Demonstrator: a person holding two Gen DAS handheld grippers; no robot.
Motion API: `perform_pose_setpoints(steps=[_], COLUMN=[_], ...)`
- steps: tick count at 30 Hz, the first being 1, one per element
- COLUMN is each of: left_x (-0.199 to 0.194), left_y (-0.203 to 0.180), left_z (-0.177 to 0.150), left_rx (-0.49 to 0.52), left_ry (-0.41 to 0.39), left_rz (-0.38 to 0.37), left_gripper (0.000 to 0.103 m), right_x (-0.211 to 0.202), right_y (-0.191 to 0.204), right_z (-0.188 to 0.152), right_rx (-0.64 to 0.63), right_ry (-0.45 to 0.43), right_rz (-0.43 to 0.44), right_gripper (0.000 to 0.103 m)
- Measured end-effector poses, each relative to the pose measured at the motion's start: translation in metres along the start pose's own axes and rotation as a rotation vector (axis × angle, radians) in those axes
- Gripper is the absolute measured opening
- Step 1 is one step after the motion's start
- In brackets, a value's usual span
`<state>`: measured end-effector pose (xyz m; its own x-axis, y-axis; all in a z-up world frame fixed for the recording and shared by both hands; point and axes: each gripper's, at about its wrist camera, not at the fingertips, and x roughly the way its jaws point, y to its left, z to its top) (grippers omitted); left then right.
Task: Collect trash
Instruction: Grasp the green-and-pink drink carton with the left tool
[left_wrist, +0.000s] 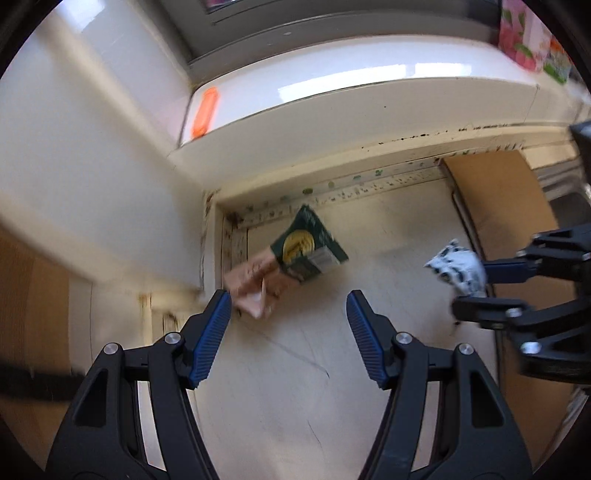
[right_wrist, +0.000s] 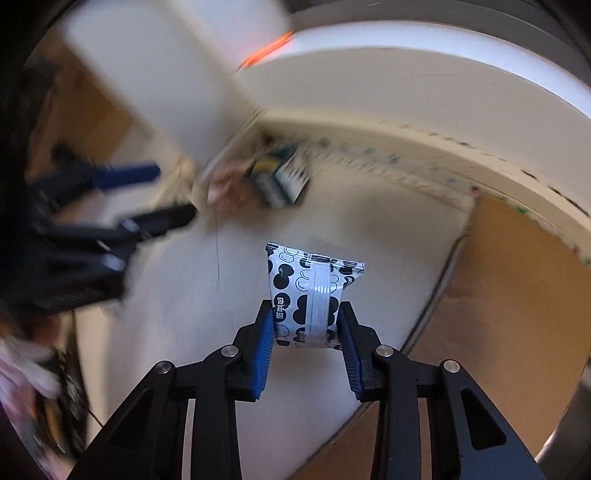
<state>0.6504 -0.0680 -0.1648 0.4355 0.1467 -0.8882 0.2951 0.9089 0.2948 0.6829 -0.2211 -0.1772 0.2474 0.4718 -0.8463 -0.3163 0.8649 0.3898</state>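
Glossy foil black-and-white wrapper (right_wrist: 306, 291), matt brown cardboard (left_wrist: 495, 199), scuffed white floor (left_wrist: 295, 369), ribbed blue claw pads (left_wrist: 210, 339)

The left claw (left_wrist: 288, 302) is seen from behind, with its two blue pads (left_wrist: 208, 339) held wide apart and nothing between them. Past the tips, a pink wrapper (left_wrist: 251, 284) and a dark green packet (left_wrist: 308, 245) are seen lying together in the corner of a white floor (left_wrist: 295, 369). The left pad is just beside the pink wrapper. At the right edge, the right claw (left_wrist: 469, 278) is seen closed on a black and white wrapper (left_wrist: 456, 267). An orange thing (left_wrist: 204, 110) is seen on a white ledge (left_wrist: 332, 88) above. Brown cardboard (left_wrist: 495, 199) is seen standing at the right.
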Motion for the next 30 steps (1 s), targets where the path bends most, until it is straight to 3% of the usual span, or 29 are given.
perform_pose_setpoints(steps=[7,13,25,30], left_x=[0.028,0.056,0.084,0.074], left_y=[-0.012,-0.015,-0.003,0.002], left_z=[0.016,0.02,0.022,0.018], left_rx=[0.126,0.194,0.18,0.125], left_ry=[-0.041,-0.014,0.034,0.035], left_rz=[0.03,0.019,-0.003,-0.043], left_gripper=[0.062,0.062,0.062,0.051], right_x=[-0.016,-0.019,-0.009,-0.013], right_y=[-0.009,-0.01,-0.012,-0.01], right_z=[-0.003,-0.002,-0.001,-0.002], right_rx=[0.024,0.046,0.081,0.087], right_ry=[-0.045,-0.044,-0.047,-0.048], right_rz=[0.052,0.064,0.079,0.087], right_gripper=[0.033,0.033,0.033,0.033])
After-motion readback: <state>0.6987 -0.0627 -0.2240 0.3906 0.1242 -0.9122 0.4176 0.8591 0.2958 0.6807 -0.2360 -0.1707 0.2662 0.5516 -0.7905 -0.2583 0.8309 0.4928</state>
